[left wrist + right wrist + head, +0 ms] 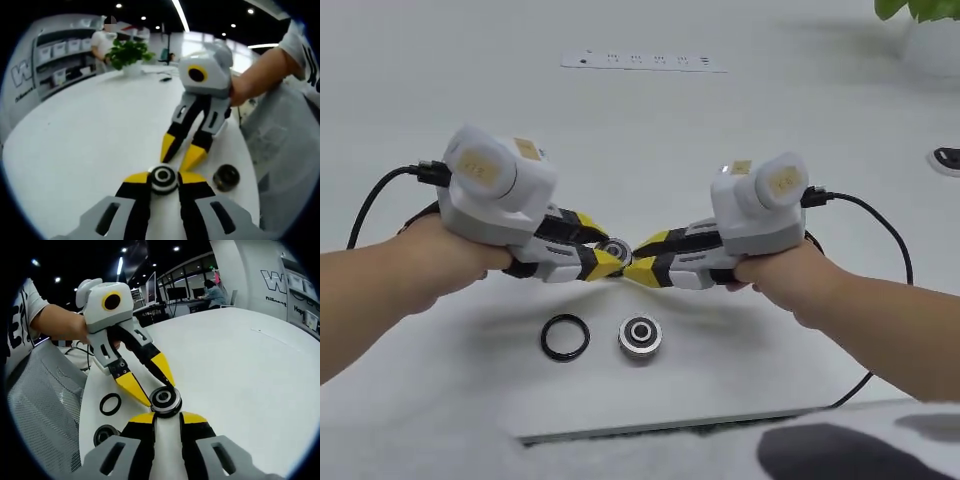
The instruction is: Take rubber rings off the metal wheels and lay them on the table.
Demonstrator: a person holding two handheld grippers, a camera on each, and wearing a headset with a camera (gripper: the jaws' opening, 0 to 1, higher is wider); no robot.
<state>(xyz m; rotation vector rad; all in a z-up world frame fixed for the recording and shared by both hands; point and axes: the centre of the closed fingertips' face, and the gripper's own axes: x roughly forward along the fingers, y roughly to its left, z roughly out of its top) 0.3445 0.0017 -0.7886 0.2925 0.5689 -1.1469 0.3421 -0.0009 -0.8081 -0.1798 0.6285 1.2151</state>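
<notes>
My left gripper [608, 256] [163, 176] is shut on a small metal wheel [614, 249] [163, 180] [166, 399] with a dark rubber ring around it, held just above the white table [650, 130]. My right gripper [639, 268] [166, 418] [180, 153] faces it from the right. Its yellow tips stand slightly apart right at the wheel's edge, with nothing seen clamped between them. Below the grippers a loose black rubber ring [565, 337] [110, 404] lies flat on the table, beside a second wheel [640, 335] [226, 177] [106, 435].
A white power strip [642, 61] lies at the far side of the table. A potted plant [920, 8] [127, 54] stands at the far right, a dark object [948, 158] at the right edge. Black cables [880, 225] trail from both grippers. The table's front edge [650, 427] runs close below the ring.
</notes>
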